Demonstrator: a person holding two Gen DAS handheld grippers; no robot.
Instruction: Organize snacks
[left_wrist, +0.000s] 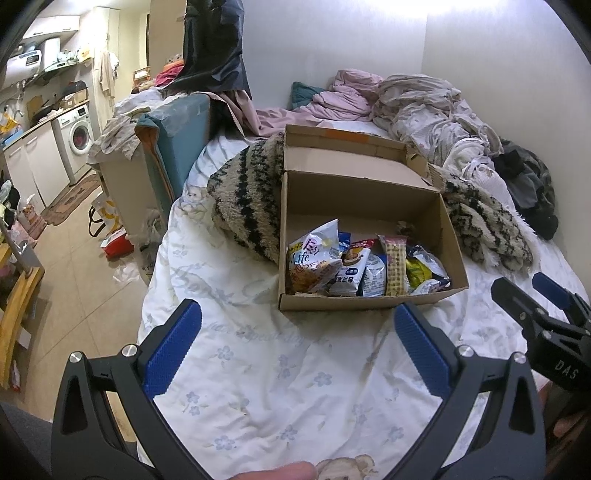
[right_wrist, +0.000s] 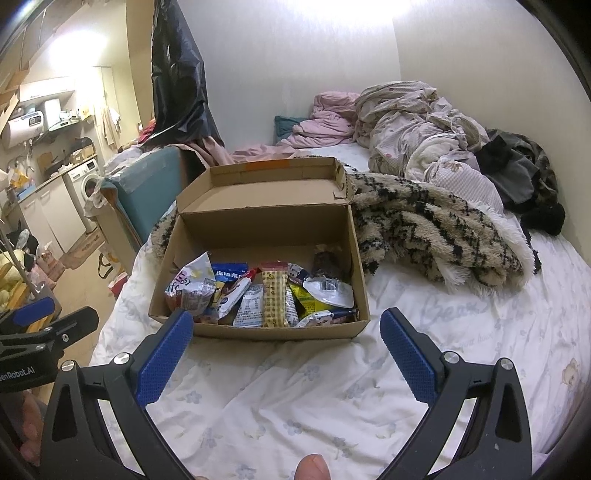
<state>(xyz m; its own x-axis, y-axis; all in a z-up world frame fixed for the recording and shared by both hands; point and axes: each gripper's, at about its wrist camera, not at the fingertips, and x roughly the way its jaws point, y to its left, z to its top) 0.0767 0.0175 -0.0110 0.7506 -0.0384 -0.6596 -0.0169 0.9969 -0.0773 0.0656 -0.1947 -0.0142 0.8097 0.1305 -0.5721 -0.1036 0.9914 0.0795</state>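
An open cardboard box (left_wrist: 364, 199) (right_wrist: 258, 225) sits on the bed with its lid folded back. Several snack packets (left_wrist: 365, 267) (right_wrist: 266, 295) lie packed along its near side, among them a white "Easy Life" bag (left_wrist: 312, 258) (right_wrist: 192, 282) at the left and a tall yellow patterned bar (left_wrist: 395, 264) (right_wrist: 274, 297). My left gripper (left_wrist: 297, 317) hovers open over the sheet just before the box. My right gripper (right_wrist: 286, 326) is also open, level with the box's near wall, nothing between its fingers. The right gripper (left_wrist: 532, 291) shows at the right edge of the left wrist view.
A white flowered sheet (left_wrist: 266, 369) (right_wrist: 295, 387) covers the bed in front of the box. A shaggy beige and black blanket (left_wrist: 251, 192) (right_wrist: 436, 221) lies behind and beside it, with crumpled bedding (right_wrist: 413, 125) by the wall. The bed's left edge drops to a cluttered floor (left_wrist: 81, 266).
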